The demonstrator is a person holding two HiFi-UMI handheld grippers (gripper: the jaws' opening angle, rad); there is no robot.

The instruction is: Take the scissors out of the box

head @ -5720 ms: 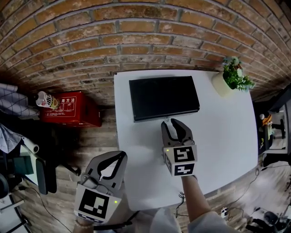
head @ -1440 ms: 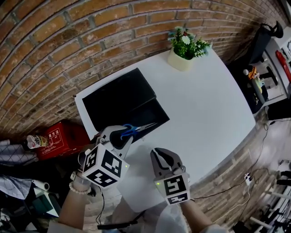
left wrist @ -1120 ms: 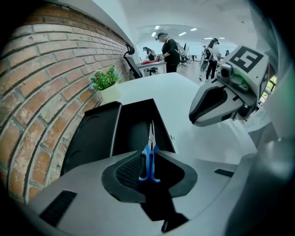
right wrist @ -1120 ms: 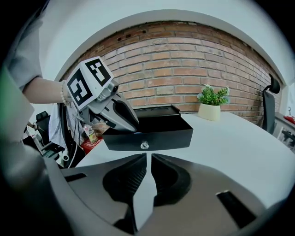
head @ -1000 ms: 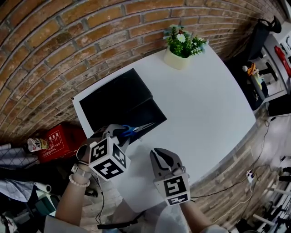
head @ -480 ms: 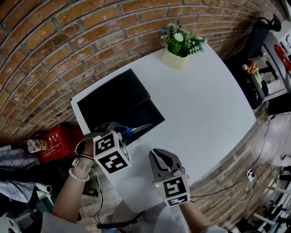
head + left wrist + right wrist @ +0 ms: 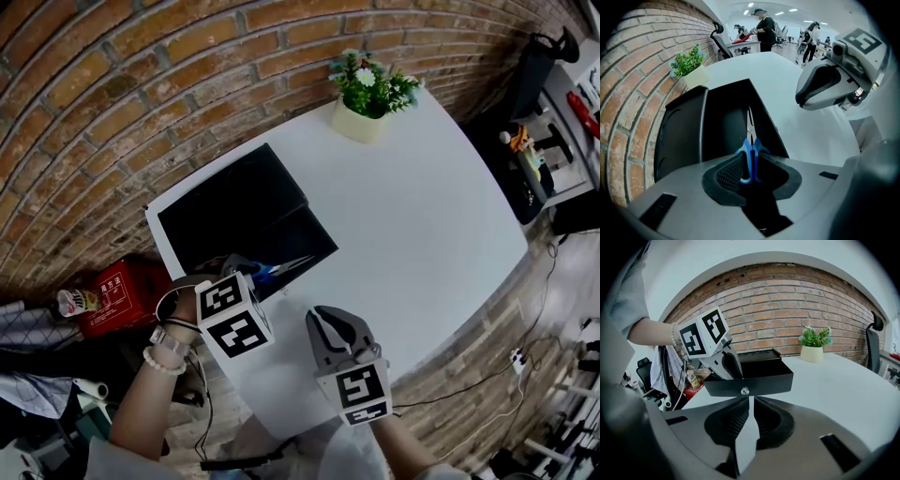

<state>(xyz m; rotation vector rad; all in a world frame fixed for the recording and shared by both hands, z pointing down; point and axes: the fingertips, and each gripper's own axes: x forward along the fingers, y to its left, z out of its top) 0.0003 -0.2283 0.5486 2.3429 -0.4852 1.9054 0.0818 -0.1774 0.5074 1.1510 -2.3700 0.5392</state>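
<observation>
At left: left gripper (image 7: 240, 270) tips steeply down into open drawer (image 7: 305, 234) of black box (image 7: 230, 202), at left end of white worktop (image 7: 422, 216). Jaws just been opening, now spread wide. Blue handles of scissors (image 7: 750, 158) stand between them, not clamped. Scissors lie in drawer, blades pointing away from gripper. Further right: right gripper (image 7: 325, 323) faces drawer front, apart from it, jaws closed together, nothing between. Potted plant (image 7: 368, 94) at far edge by brick wall (image 7: 141, 84).
</observation>
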